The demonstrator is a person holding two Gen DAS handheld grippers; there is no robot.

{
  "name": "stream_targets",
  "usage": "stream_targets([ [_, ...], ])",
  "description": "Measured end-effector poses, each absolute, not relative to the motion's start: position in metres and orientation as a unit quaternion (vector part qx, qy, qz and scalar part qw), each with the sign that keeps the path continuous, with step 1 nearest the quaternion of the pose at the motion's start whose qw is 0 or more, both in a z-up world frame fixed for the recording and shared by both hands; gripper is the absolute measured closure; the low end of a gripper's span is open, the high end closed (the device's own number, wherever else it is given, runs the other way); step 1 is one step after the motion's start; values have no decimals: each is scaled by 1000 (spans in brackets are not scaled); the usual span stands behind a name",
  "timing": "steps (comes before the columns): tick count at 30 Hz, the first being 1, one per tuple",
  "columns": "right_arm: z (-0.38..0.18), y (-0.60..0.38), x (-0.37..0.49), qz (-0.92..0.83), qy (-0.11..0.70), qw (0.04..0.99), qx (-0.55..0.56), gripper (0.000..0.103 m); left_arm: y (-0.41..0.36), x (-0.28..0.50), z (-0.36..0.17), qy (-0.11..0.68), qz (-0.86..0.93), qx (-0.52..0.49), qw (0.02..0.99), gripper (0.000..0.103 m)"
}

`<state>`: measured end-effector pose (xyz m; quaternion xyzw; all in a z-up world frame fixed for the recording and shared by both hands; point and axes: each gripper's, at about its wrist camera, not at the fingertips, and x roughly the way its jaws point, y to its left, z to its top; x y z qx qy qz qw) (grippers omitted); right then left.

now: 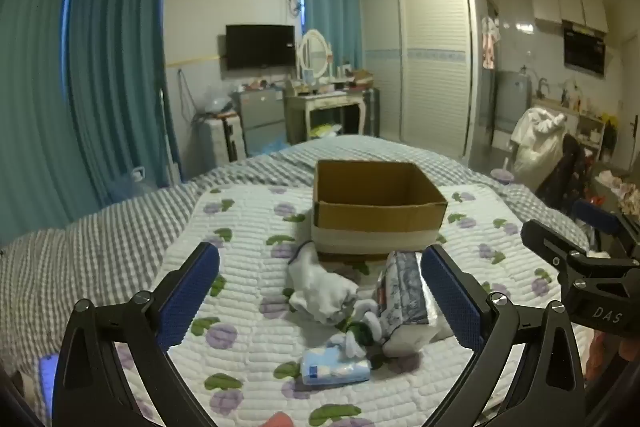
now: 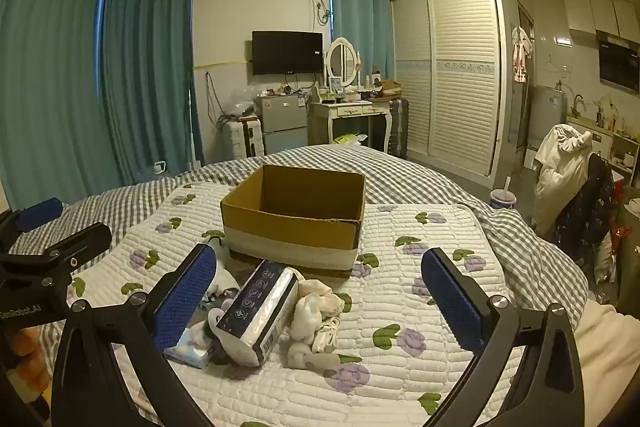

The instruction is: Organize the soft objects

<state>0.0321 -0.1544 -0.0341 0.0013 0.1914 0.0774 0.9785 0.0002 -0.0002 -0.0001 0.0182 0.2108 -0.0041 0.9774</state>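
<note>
From my left wrist camera, the left gripper (image 1: pixel 320 291) hangs wide apart over the floral quilt (image 1: pixel 248 227), nothing between its blue pads (image 1: pixel 188 295). Below lie a crumpled white cloth (image 1: pixel 320 287), a wrapped tissue pack (image 1: pixel 404 287) just beside it, and a small blue-and-white packet (image 1: pixel 334 369) nearest me. Beyond them sits the cardboard box (image 1: pixel 376 211) (top open). The right gripper (image 1: pixel 580 263) pokes in at the right edge.
</note>
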Motion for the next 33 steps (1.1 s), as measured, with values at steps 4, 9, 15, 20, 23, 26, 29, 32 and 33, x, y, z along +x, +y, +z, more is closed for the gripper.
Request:
stream_targets([
  [4,-34,-153,30,77,188,979,-2,0,0,0,0,211,-7,16,977,0],
  [9,-34,-156,31,77,194,978,1,0,-1,0,-2,210,-9,16,977,0],
  [15,-36,-160,33,75,196,978,5,0,2,-1,-5,201,-11,21,979,0],
  [20,-37,-155,33,75,196,978,3,0,-2,-1,2,198,-11,25,980,0],
  [23,-37,-156,36,74,199,977,3,0,-2,-1,4,200,-11,23,980,0],
  [26,-37,-155,36,74,199,977,3,0,-3,-2,6,199,-11,22,980,0],
  [29,-38,-155,37,75,200,977,3,0,-3,-2,6,201,-10,22,979,0],
  [32,-38,-154,37,76,201,977,4,0,-3,-2,4,202,-11,21,979,0],
  [33,-38,-154,37,75,202,977,4,0,-3,-3,4,202,-10,23,979,0],
])
